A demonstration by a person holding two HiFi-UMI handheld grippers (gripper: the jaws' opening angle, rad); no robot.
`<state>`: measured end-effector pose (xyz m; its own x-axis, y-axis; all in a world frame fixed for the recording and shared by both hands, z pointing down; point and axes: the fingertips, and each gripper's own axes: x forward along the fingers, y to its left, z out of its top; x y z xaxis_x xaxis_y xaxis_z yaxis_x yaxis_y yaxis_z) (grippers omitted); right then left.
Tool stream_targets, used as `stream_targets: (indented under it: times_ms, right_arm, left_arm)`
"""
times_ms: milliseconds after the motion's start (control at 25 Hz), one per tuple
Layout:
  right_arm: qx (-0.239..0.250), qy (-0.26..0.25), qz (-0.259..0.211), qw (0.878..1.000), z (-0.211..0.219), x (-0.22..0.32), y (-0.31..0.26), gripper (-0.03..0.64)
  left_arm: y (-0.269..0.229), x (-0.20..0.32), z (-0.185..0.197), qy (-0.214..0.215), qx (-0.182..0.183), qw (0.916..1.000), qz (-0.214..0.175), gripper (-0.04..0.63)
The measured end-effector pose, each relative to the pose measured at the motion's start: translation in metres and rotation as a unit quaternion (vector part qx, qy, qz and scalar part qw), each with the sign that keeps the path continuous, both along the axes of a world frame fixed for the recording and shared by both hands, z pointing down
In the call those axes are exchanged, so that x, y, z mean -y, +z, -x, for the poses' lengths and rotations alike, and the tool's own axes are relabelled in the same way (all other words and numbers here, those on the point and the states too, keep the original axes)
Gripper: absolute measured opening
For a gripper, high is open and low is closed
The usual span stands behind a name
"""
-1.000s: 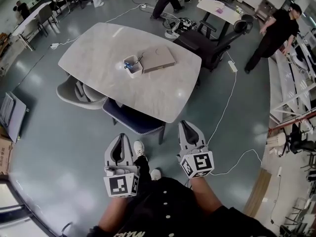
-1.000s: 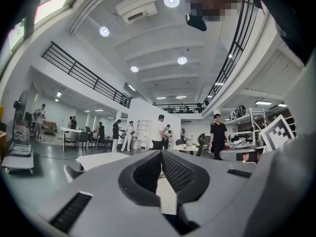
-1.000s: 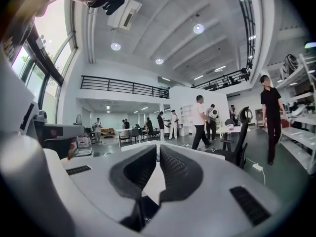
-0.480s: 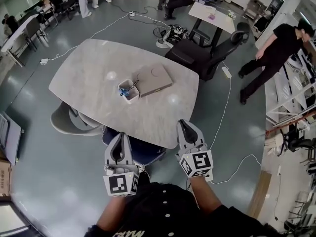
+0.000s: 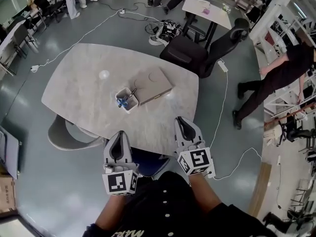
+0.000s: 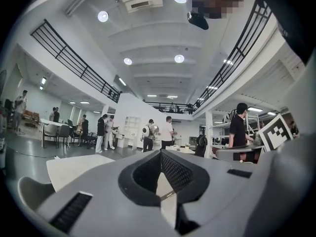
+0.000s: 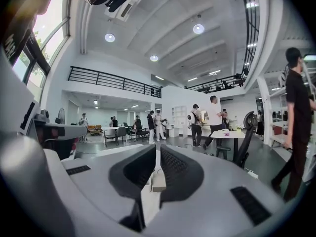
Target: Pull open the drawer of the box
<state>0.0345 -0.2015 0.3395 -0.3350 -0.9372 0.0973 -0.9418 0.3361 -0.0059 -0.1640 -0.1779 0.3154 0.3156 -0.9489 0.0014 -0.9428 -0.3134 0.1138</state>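
Note:
The box is flat and tan and lies near the middle of the pale oval table. No drawer stands out from it. A small white tub with blue items touches its left corner. Both grippers are held low in front of me, just short of the table's near edge and well away from the box. The left gripper has its jaws together with nothing in them, and they also meet at the tips in the left gripper view. My right gripper is likewise shut and empty, as the right gripper view shows.
A blue chair is tucked under the near edge between the grippers. A grey chair stands at the table's left and a black office chair at its far right. Cables cross the floor. A person walks at the right.
The table and box have come nearer and lower in the head view as I step up to them. Both grippers keep their pose, still shut. The person at the right has walked on.

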Motion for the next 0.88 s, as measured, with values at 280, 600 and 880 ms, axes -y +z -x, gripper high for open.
stream_targets:
  times_ms: [280, 600, 880]
  right_arm:
    - [-0.004, -0.004, 0.03, 1.0, -0.011, 0.023, 0.021, 0.014]
    - [-0.019, -0.032, 0.054, 0.998, -0.02, 0.063, 0.048, 0.02]
    - [-0.024, -0.042, 0.094, 0.994, -0.024, 0.093, 0.094, 0.02]
  left_arm:
    - [0.017, 0.026, -0.018, 0.007, -0.001, 0.9997, 0.024, 0.015]
    - [0.033, 0.049, -0.04, -0.007, 0.0, 0.999, 0.043, 0.015]
    - [0.062, 0.065, -0.059, -0.006, 0.003, 0.9971, 0.075, 0.015]
